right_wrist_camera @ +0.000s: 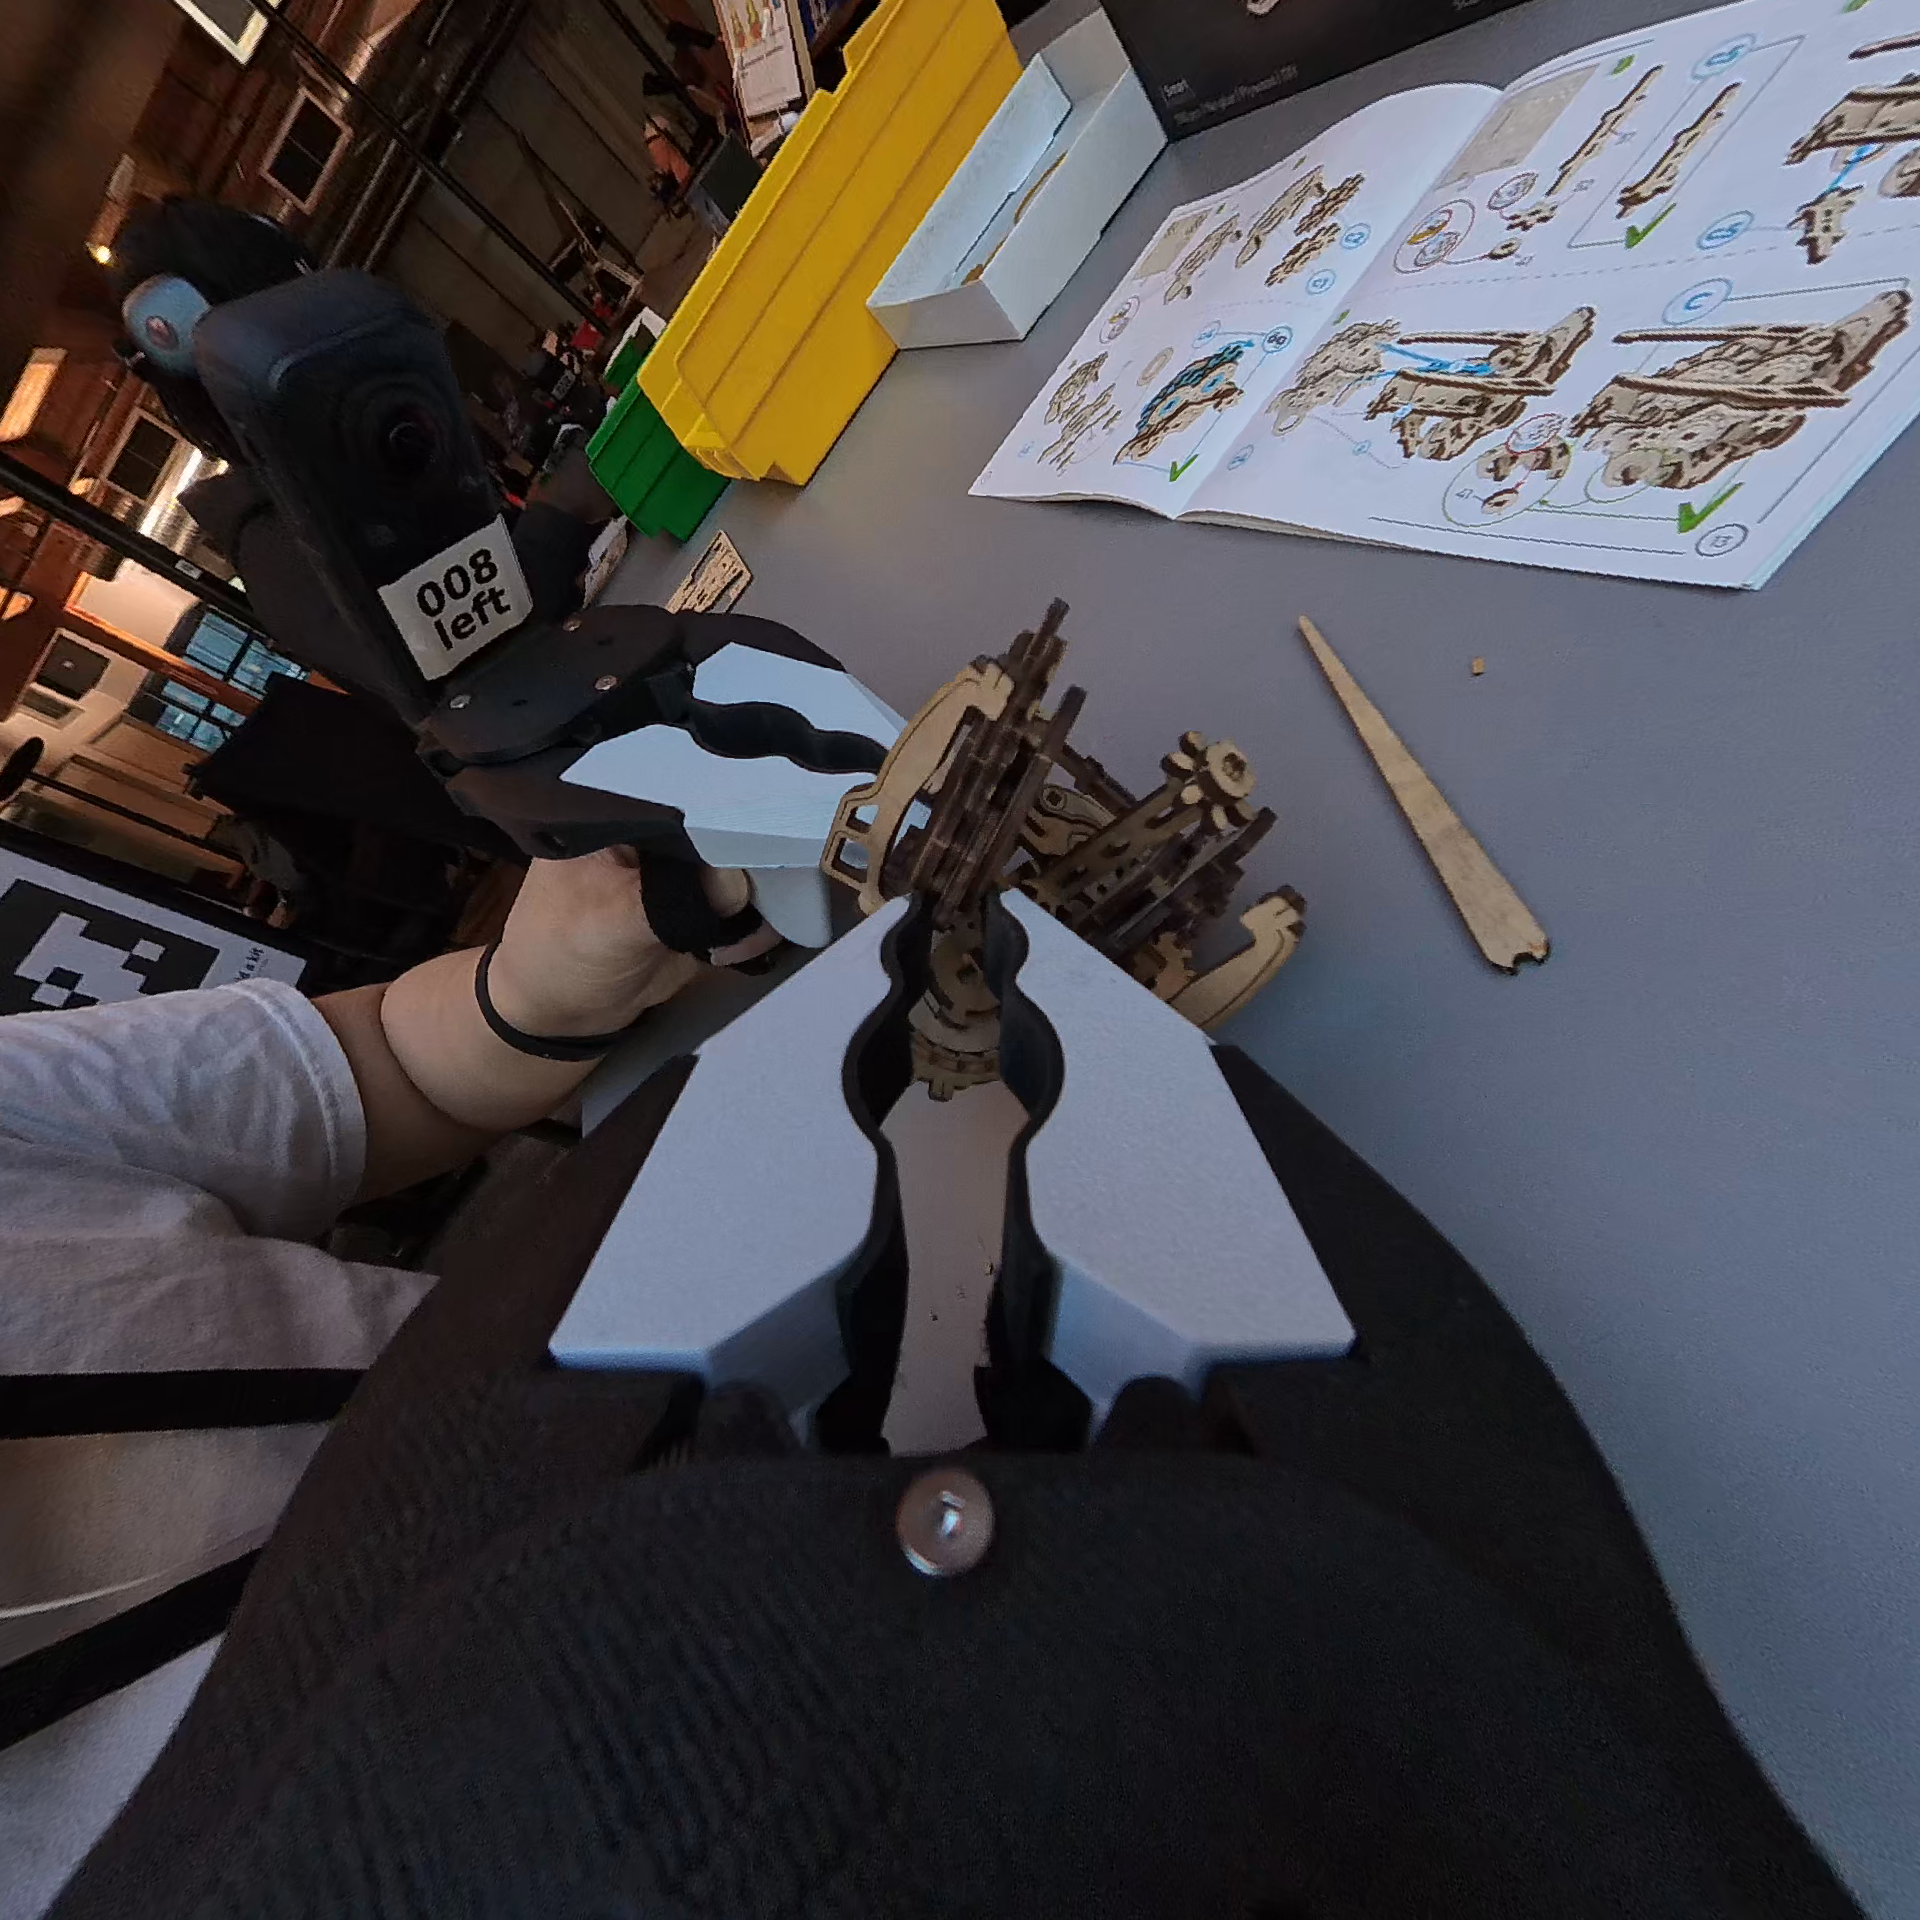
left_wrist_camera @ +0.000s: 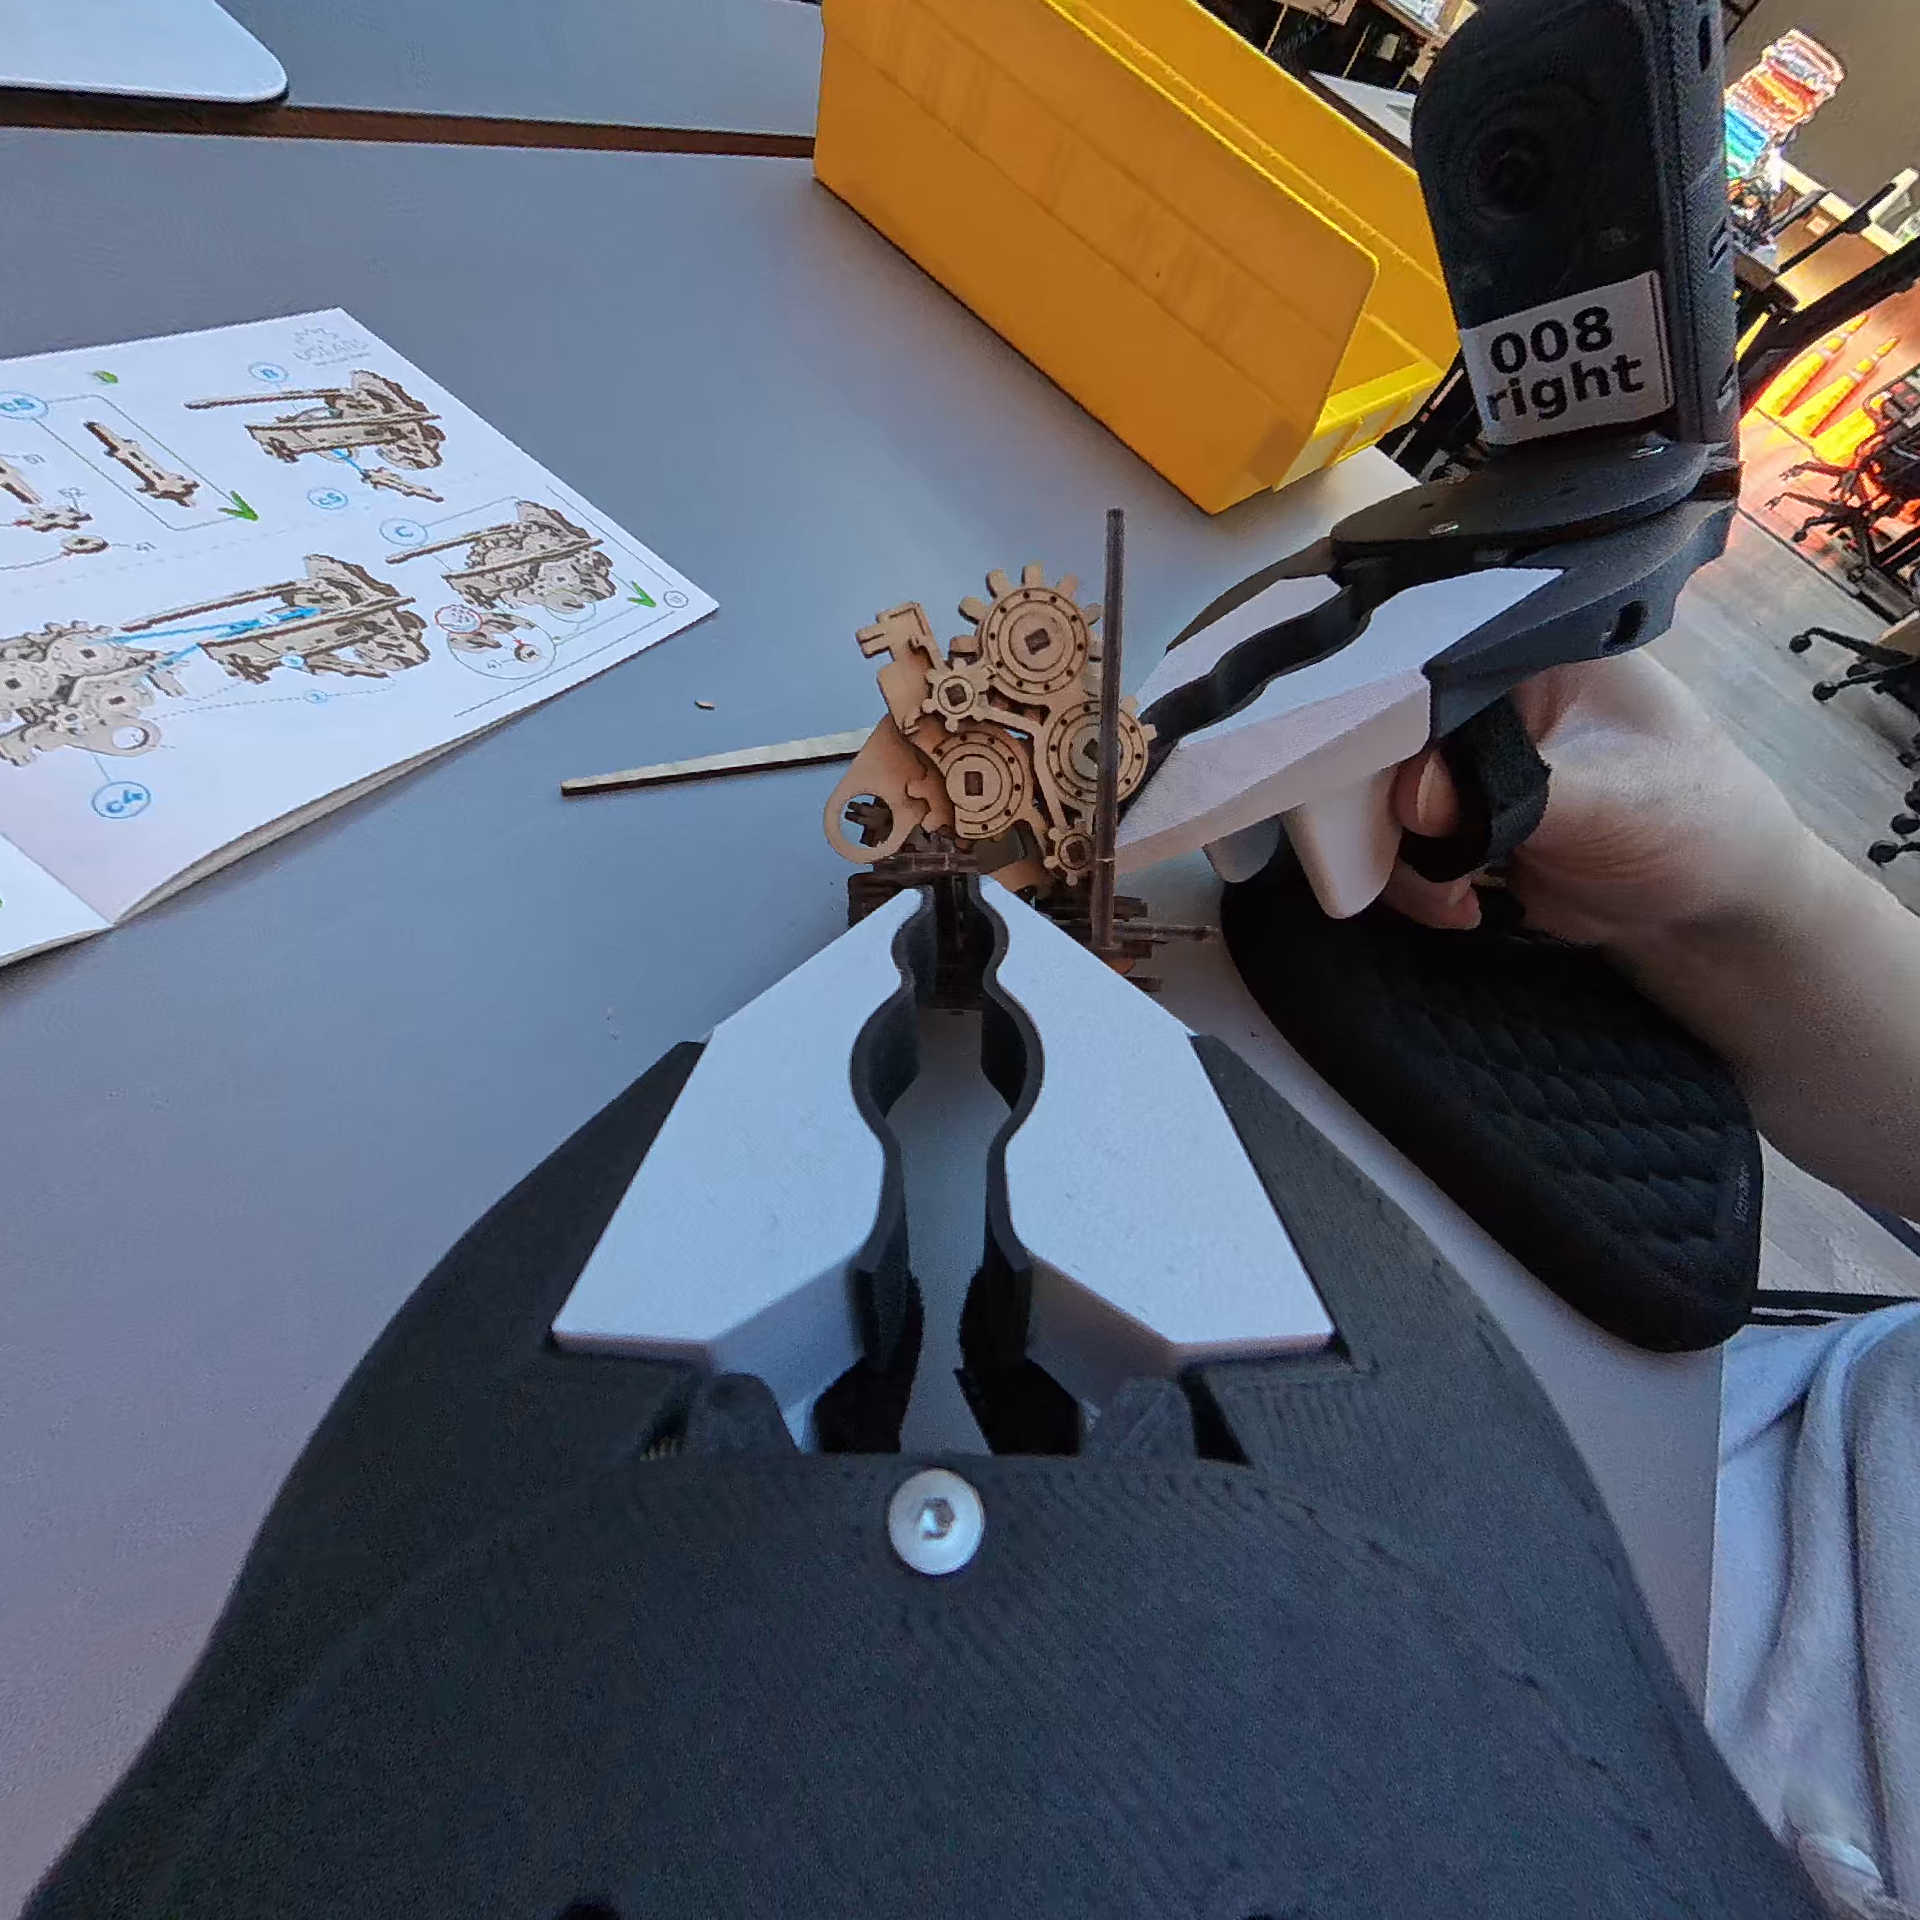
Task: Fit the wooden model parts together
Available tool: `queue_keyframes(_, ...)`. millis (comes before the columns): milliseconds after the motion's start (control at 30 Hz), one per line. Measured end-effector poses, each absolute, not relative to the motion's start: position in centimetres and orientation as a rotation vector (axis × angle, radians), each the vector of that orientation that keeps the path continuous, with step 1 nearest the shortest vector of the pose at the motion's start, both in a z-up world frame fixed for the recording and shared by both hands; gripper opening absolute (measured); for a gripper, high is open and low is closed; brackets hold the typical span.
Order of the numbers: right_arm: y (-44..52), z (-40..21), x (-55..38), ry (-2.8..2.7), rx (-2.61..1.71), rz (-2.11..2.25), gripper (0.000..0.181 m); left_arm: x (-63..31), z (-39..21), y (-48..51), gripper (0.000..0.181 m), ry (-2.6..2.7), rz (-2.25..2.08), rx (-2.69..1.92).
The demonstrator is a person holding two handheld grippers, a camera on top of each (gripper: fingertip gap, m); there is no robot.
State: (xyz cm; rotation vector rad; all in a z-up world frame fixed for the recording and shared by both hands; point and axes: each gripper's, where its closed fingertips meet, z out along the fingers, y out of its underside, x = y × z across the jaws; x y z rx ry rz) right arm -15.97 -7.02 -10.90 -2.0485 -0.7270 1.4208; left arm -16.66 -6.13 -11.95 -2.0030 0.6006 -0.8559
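The wooden model, a cluster of light gears [left_wrist_camera: 1003,717] on a dark frame, stands tilted on the grey table [left_wrist_camera: 520,312]. A thin dark rod [left_wrist_camera: 1112,623] rises beside the gears. My left gripper [left_wrist_camera: 951,899] is shut on the dark lower part of the model. My right gripper [left_wrist_camera: 1130,774] comes in from the right and closes on the gear side. In the right wrist view, my right gripper [right_wrist_camera: 951,914] is shut on the edge-on gear stack [right_wrist_camera: 997,769], and the left gripper [right_wrist_camera: 873,795] holds the model from the left.
A tapered wooden stick [left_wrist_camera: 717,764] lies on the table left of the model, also in the right wrist view [right_wrist_camera: 1423,800]. An open instruction booklet [left_wrist_camera: 312,582] lies farther left. A yellow bin [left_wrist_camera: 1091,239], a green bin [right_wrist_camera: 644,468] and a white box [right_wrist_camera: 997,208] stand behind. A black pad [left_wrist_camera: 1507,1122] lies under the right hand. Both grippers' tips are close together, under 4 cm apart.
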Motion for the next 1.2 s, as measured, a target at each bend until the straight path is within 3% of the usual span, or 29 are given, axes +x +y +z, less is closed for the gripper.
queue_keyframes(800, -7.3, -11.2, -16.2, -0.727, -2.067, 1.367, 0.007, -17.0, -12.3, -6.8, 0.006, 0.548, -1.034, -2.049)
queue_keyframes(1200, -7.2, -11.4, -16.3, -0.731, -2.077, 1.364, 0.006, -17.3, -11.7, -7.2, 0.018, 0.405, -1.327, -2.037)
